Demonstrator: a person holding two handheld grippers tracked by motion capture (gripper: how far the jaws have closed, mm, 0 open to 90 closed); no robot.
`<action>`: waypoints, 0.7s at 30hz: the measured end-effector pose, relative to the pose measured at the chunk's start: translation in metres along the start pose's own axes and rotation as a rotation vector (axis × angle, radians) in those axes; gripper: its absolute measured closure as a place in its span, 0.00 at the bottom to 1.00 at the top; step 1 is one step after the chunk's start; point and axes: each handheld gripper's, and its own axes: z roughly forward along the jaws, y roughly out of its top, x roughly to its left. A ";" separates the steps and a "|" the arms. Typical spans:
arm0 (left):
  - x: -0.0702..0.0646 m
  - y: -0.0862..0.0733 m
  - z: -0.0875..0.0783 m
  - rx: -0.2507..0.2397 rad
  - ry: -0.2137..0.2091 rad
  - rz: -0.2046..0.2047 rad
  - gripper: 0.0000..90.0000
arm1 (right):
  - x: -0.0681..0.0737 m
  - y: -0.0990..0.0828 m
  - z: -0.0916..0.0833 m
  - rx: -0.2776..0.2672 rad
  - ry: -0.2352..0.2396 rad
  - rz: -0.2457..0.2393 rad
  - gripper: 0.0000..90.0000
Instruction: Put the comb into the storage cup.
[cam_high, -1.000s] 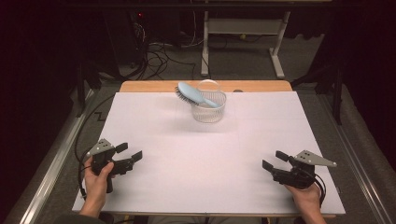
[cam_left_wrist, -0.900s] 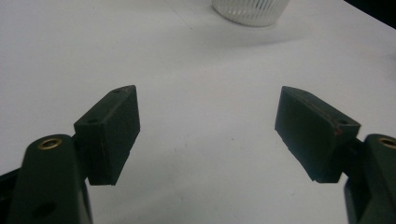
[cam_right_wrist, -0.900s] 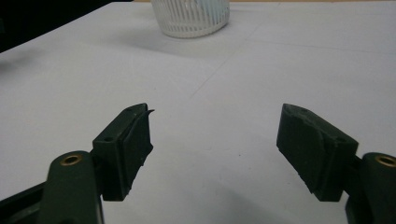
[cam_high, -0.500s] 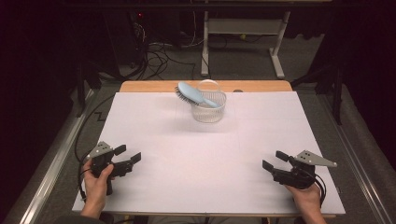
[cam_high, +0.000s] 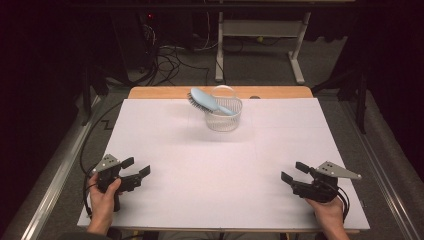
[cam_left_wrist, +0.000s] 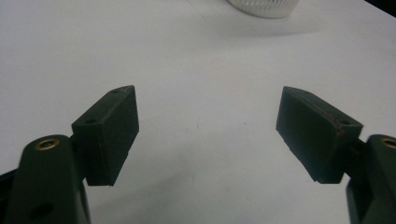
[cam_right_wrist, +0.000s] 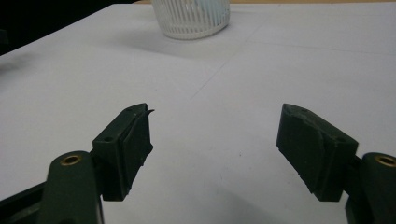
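A light blue hairbrush (cam_high: 210, 101) lies tilted across the rim of a clear ribbed bowl (cam_high: 223, 120) at the far middle of the white table sheet (cam_high: 220, 165). My left gripper (cam_high: 138, 165) rests near the front left corner, held in a hand, its jaws open with nothing between them. The left gripper view shows those jaws (cam_left_wrist: 208, 100) spread over bare sheet, with the bowl's base (cam_left_wrist: 261, 7) far ahead. My right gripper (cam_high: 291, 170) sits near the front right, also open. Its own view shows its jaws (cam_right_wrist: 215, 116) wide apart and the bowl (cam_right_wrist: 191, 18) in the distance.
The sheet covers a wooden table whose far edge (cam_high: 150, 93) shows behind the bowl. Beyond it stand a white metal frame (cam_high: 260, 30) and loose cables (cam_high: 170, 60) on a dark floor. Metal rails run along both table sides.
My left gripper has slipped slightly toward the near edge. The right gripper, the brush and the bowl have stayed where they were.
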 end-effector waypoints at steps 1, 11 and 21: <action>0.000 0.000 0.000 0.001 0.000 0.002 0.25 | 0.000 0.000 0.000 -0.001 -0.001 0.002 0.30; -0.001 -0.007 -0.001 0.020 0.021 0.004 0.25 | 0.000 0.000 0.001 0.006 -0.003 0.001 0.30; -0.005 -0.011 0.002 0.050 0.002 -0.009 0.25 | -0.002 0.000 -0.003 -0.009 -0.005 0.011 0.30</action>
